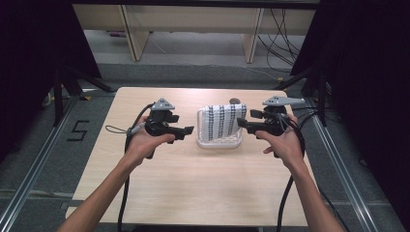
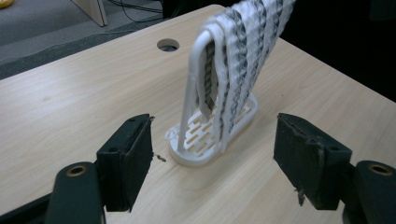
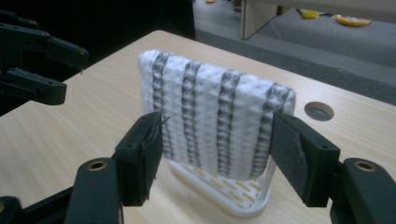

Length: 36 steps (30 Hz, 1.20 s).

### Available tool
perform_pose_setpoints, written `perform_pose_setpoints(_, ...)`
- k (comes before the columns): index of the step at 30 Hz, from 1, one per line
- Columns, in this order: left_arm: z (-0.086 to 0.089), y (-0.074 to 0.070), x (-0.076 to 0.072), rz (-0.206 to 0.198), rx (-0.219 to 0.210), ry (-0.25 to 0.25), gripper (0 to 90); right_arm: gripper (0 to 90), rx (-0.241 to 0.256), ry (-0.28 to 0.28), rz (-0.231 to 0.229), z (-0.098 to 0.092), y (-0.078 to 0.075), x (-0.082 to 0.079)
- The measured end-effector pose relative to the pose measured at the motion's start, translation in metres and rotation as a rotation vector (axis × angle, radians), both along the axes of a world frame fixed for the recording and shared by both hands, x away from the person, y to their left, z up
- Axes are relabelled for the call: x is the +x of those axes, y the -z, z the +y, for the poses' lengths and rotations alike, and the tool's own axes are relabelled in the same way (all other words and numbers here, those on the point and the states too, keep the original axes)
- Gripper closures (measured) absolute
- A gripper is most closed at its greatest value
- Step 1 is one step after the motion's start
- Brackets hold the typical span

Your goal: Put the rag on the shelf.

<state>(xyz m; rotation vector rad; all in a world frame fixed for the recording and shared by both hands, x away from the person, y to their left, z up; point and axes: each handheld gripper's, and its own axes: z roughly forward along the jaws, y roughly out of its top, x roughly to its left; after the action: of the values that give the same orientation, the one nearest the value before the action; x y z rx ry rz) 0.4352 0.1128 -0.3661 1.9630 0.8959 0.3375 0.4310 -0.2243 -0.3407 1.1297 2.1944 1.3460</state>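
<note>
A white cloth with grey stripes hangs over the bar of a small white plastic rack at the middle of the table. My left gripper is held open just left of the rack, with nothing between its jaws. My right gripper stands open at the rack's right side, its jaws on either side of the hanging cloth and not pressing it. In the right gripper view the left gripper appears open beyond the cloth.
The pale wooden table has a round cable hole behind the rack. Black cables trail from both grippers over the near edge. Black curtains and frame legs flank the table; desk legs stand on the floor beyond.
</note>
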Motion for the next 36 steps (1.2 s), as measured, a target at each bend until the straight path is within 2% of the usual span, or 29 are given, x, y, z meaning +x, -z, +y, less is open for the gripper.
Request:
perform_pose_setpoints(1, 0.0, 0.003, -0.003, 0.001, -0.013, -0.007, 27.8, 36.1, -0.001, -0.011, -0.002, 0.0, 0.002, 0.0)
perform_pose_setpoints(2, 0.001, 0.005, -0.005, 0.0, -0.006, 0.001, 27.8, 35.8, 0.005, 0.0, 0.009, 0.0, 0.003, -0.003)
perform_pose_setpoints(3, 0.001, 0.007, -0.007, -0.002, -0.024, 0.002, 27.8, 35.7, 0.012, 0.0, 0.015, 0.0, 0.005, -0.005)
perform_pose_setpoints(4, 0.003, 0.009, -0.01, -0.003, -0.013, 0.006, 27.8, 35.6, -0.003, 0.004, -0.001, -0.001, 0.007, -0.006)
perform_pose_setpoints(5, 0.002, 0.012, -0.013, -0.002, -0.03, 0.008, 27.8, 35.3, 0.009, -0.006, 0.003, -0.001, 0.009, -0.008)
perform_pose_setpoints(8, 0.005, 0.019, -0.021, 0.002, -0.032, 0.015, 27.5, 34.8, 0.012, -0.008, 0.004, -0.002, 0.015, -0.014)
perform_pose_setpoints(9, 0.008, 0.021, -0.023, -0.003, -0.02, 0.029, 27.4, 34.7, 0.023, -0.022, 0.0, -0.003, 0.016, -0.015)
perform_pose_setpoints(10, 0.008, 0.023, -0.026, -0.012, -0.023, 0.014, 27.3, 34.6, 0.014, -0.013, -0.003, -0.003, 0.017, -0.017)
perform_pose_setpoints(11, 0.009, 0.025, -0.028, -0.014, -0.016, 0.022, 27.2, 34.6, 0.033, -0.013, -0.004, -0.002, 0.02, -0.019)
perform_pose_setpoints(13, 0.011, 0.029, -0.032, -0.006, -0.046, 0.02, 27.2, 34.5, 0.03, -0.009, -0.001, -0.002, 0.022, -0.022)
perform_pose_setpoints(14, 0.011, 0.031, -0.034, -0.006, -0.051, 0.016, 27.2, 34.5, 0.018, -0.026, -0.022, -0.002, 0.024, -0.022)
perform_pose_setpoints(15, 0.011, 0.032, -0.036, -0.005, -0.052, 0.018, 27.0, 34.5, 0.039, -0.028, -0.003, 0.0, 0.025, -0.024)
perform_pose_setpoints(16, 0.011, 0.034, -0.037, -0.003, -0.047, 0.016, 27.1, 34.5, 0.046, -0.022, 0.006, 0.001, 0.026, -0.027)
perform_pose_setpoints(18, 0.011, 0.035, -0.038, -0.008, -0.024, 0.026, 26.8, 34.3, 0.018, -0.022, 0.001, 0.002, 0.026, -0.028)
perform_pose_setpoints(19, 0.011, 0.036, -0.04, -0.009, -0.028, 0.02, 26.9, 34.3, 0.027, -0.024, -0.006, 0.003, 0.026, -0.029)
perform_pose_setpoints(20, 0.011, 0.036, -0.041, -0.01, -0.02, 0.022, 26.9, 34.3, 0.002, -0.023, -0.032, 0.001, 0.025, -0.03)
perform_pose_setpoints(21, 0.011, 0.037, -0.041, -0.009, -0.017, 0.025, 26.9, 34.2, 0.0, -0.033, -0.027, 0.001, 0.025, -0.03)
perform_pose_setpoints(23, 0.012, 0.038, -0.043, -0.015, 0.006, 0.026, 26.9, 34.2, 0.018, -0.014, -0.019, 0.002, 0.026, -0.034)
perform_pose_setpoints(24, 0.011, 0.039, -0.044, -0.011, -0.008, 0.021, 26.8, 34.2, 0.016, -0.028, -0.024, 0.001, 0.028, -0.033)
perform_pose_setpoints(26, 0.013, 0.04, -0.046, -0.01, 0.017, 0.032, 26.9, 34.1, 0.023, -0.017, 0.008, 0.001, 0.03, -0.037)
perform_pose_setpoints(27, 0.012, 0.041, -0.047, -0.018, 0.007, 0.022, 26.9, 34.1, 0.007, -0.034, -0.016, 0.0, 0.033, -0.035)
perform_pose_setpoints(28, 0.011, 0.042, -0.048, -0.014, 0.003, 0.025, 26.9, 34.1, 0.009, -0.025, -0.003, 0.0, 0.034, -0.037)
perform_pose_setpoints(30, 0.012, 0.044, -0.049, -0.02, 0.032, 0.036, 26.9, 34.0, 0.005, -0.022, 0.019, -0.002, 0.036, -0.039)
perform_pose_setpoints(31, 0.013, 0.045, -0.049, -0.017, 0.04, 0.042, 26.9, 34.0, -0.018, -0.026, -0.019, -0.005, 0.038, -0.037)
perform_pose_setpoints(32, 0.011, 0.048, -0.05, -0.015, 0.028, 0.029, 26.8, 34.0, -0.005, -0.018, 0.007, -0.005, 0.04, -0.038)
perform_pose_setpoints(33, 0.012, 0.049, -0.05, -0.014, 0.055, 0.044, 26.7, 34.0, -0.001, -0.012, 0.002, -0.006, 0.041, -0.038)
perform_pose_setpoints(34, 0.012, 0.05, -0.05, -0.017, 0.055, 0.048, 26.7, 34.0, 0.004, -0.01, 0.026, -0.007, 0.042, -0.039)
perform_pose_setpoints(35, 0.012, 0.052, -0.05, -0.015, 0.06, 0.044, 26.7, 34.0, -0.004, -0.015, -0.003, -0.009, 0.044, -0.037)
perform_pose_setpoints(36, 0.012, 0.053, -0.051, -0.014, 0.062, 0.049, 26.7, 34.0, 0.015, -0.002, 0.022, -0.008, 0.045, -0.039)
